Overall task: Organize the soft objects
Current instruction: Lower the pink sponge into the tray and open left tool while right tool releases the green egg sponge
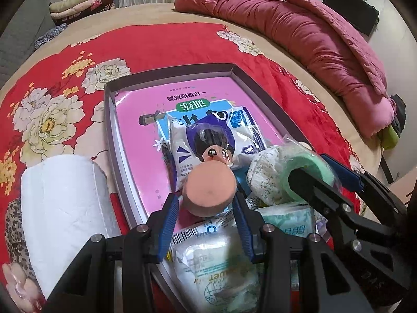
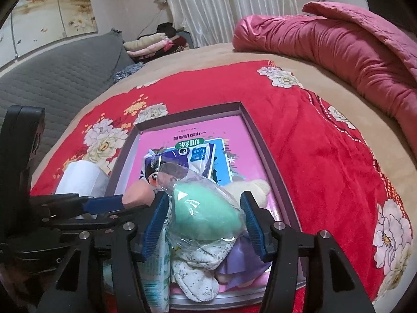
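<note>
A shallow grey box (image 1: pixel 109 120) lies on the red flowered blanket, with a pink book (image 1: pixel 146 151) on its bottom and soft items piled at its near end. My left gripper (image 1: pixel 207 195) is shut on a peach makeup sponge (image 1: pixel 209 190), held over the box. My right gripper (image 2: pixel 204 212) is shut on a green sponge in clear wrap (image 2: pixel 206 211), also over the box; it shows in the left wrist view (image 1: pixel 310 167). Under them lie a blue-and-white packet (image 1: pixel 208 140), tissue packs (image 1: pixel 216 260), a floral cloth bundle (image 2: pixel 198 274) and a purple item (image 2: pixel 239 258).
A white paper roll (image 1: pixel 62 208) lies left of the box on the blanket (image 1: pixel 156 44). A rolled pink quilt (image 1: pixel 299 26) lies at the back right. Folded clothes (image 1: pixel 78 5) are stacked at the far left. A cream plush (image 2: pixel 250 187) rests in the box.
</note>
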Tool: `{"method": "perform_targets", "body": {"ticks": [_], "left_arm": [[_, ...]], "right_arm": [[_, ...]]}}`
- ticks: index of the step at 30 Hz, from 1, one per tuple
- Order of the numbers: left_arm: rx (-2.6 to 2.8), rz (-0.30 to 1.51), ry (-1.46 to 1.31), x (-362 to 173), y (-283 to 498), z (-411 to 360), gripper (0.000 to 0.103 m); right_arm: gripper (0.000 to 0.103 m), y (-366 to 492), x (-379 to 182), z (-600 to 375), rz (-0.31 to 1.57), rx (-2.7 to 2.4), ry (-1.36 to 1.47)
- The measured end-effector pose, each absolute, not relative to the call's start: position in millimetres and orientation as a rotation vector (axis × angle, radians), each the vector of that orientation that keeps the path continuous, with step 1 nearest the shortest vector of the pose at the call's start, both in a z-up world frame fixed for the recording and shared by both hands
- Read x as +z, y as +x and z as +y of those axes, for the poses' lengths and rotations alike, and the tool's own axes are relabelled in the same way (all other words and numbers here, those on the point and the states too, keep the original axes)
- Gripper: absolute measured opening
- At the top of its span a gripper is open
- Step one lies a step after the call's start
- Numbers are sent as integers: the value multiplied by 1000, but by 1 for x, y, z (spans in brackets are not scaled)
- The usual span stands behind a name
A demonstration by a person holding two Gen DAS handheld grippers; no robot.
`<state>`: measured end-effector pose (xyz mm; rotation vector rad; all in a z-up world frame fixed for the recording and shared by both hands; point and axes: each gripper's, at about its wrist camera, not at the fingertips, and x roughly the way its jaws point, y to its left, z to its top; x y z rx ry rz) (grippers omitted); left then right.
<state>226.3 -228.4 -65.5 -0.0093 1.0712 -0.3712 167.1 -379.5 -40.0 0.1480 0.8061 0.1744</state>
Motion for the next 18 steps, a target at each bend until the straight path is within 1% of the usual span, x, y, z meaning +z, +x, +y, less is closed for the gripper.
{"method": "perform_targets", "body": {"ticks": [5,18], "left_arm": [[-376,1066,-15,-64,226,-228,43],[-381,1044,2,-54,220,-231,43]], "right_arm": [[73,163,-36,-384,779,158,164],[75,157,-37,-417,786,4,262]]}}
